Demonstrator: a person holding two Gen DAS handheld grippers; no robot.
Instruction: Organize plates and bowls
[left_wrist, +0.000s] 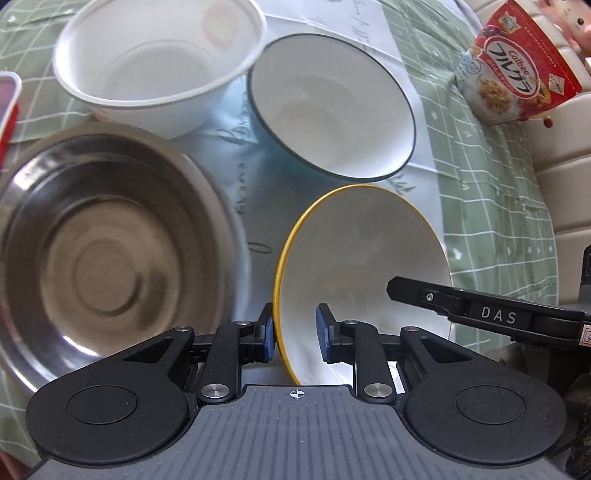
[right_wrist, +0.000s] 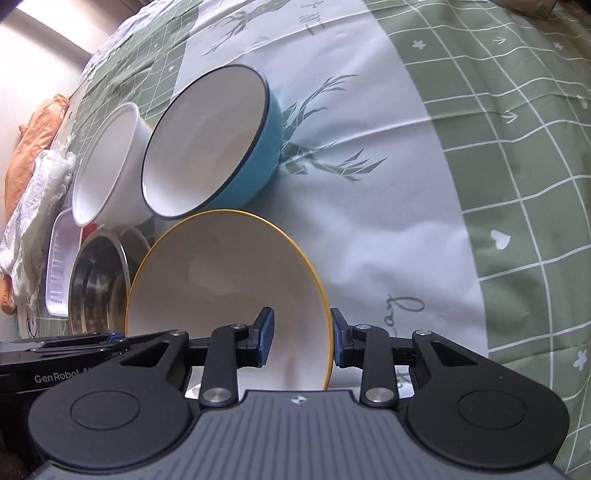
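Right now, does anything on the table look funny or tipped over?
Yes. The yellow-rimmed white bowl is tilted up on its edge, with the left gripper and right gripper each straddling its rim. The blue bowl and the white plastic bowl sit upright, apart.

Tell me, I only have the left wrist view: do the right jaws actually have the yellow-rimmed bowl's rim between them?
Observer: Yes. The right gripper has its jaws astride the rim of the yellow-rimmed bowl, one pad inside and one outside.
Operator: There's a sliver of something left of the steel bowl. What is it?
Observer: A white plastic tray, lying right beside the steel bowl on the side away from the yellow-rimmed bowl.
Operator: Anything beyond that?
Observer: A crumpled white cloth on top of an orange cloth, just past the tray.
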